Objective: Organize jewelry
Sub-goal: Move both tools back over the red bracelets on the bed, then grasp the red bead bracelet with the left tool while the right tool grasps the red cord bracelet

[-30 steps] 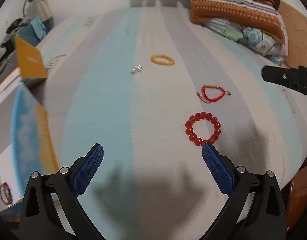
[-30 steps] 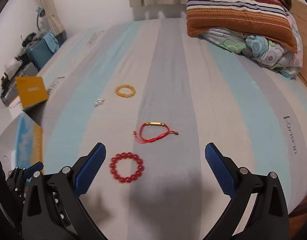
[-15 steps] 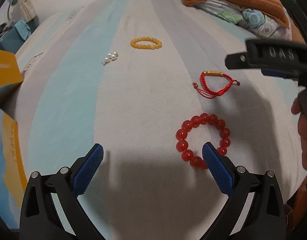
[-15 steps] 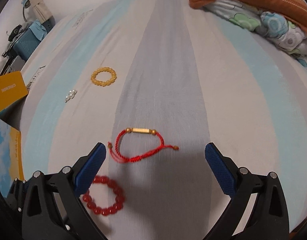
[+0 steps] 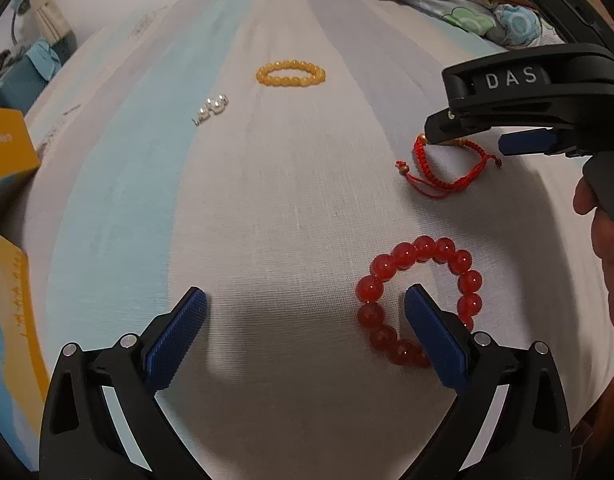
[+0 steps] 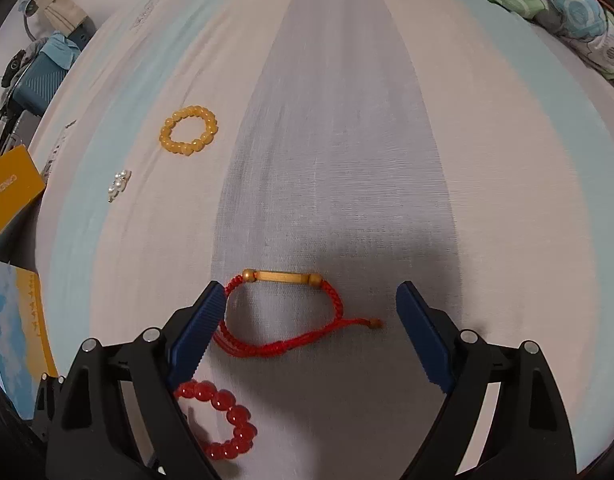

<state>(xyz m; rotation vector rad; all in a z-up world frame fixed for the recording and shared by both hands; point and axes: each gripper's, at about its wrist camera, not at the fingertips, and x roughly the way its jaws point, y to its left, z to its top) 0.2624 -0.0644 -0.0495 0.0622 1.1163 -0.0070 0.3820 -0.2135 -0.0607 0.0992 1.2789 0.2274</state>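
Several pieces of jewelry lie on a striped bedsheet. My left gripper (image 5: 305,300) is open low over the sheet; its right finger stands inside the ring of the red bead bracelet (image 5: 403,254). My right gripper (image 6: 311,296) straddles the red cord bracelet (image 6: 279,346) with the gold tube. Its jaws are closing, with the left pad at the cord's left loop and the right pad clear of it. From the left wrist, the right gripper (image 5: 467,140) hangs over that cord bracelet (image 5: 439,184). Farther off lie a yellow bead bracelet (image 5: 291,74) and a small pearl piece (image 5: 213,110).
A yellow box (image 6: 7,196) and an open blue-and-yellow box (image 6: 15,332) sit past the bed's left edge. Folded floral and orange bedding (image 5: 467,12) lies at the far right. A hand (image 5: 611,264) holds the right gripper. A blue case (image 6: 39,84) stands far left.
Both grippers have come down closer to the sheet. The right one now straddles the red cord bracelet with narrower jaws; the left one's right finger now stands inside the red bead ring.
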